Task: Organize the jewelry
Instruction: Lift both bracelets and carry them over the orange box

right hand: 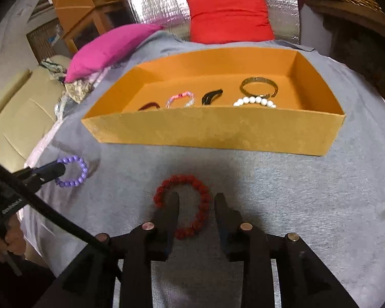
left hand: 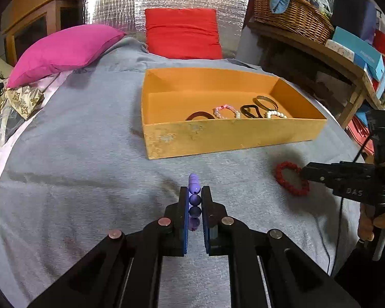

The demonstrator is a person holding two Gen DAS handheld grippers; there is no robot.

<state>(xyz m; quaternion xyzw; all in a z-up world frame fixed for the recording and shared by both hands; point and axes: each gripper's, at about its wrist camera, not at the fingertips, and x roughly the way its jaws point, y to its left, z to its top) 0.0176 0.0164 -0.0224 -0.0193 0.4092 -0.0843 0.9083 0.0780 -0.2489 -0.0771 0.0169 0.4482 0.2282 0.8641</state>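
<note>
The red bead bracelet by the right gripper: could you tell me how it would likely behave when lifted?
The red bead bracelet is small strung beads, so probably light. Its loop will likely sag from the right gripper, whose open fingers straddle one side. Round beads may slip.

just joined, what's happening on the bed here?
A person is sorting bracelets into the orange box with two handheld grippers. The left gripper is shut on the purple bracelet. The right gripper is open, one finger inside the red bracelet lying on the grey sheet. Five pieces already sit in the box.
</note>
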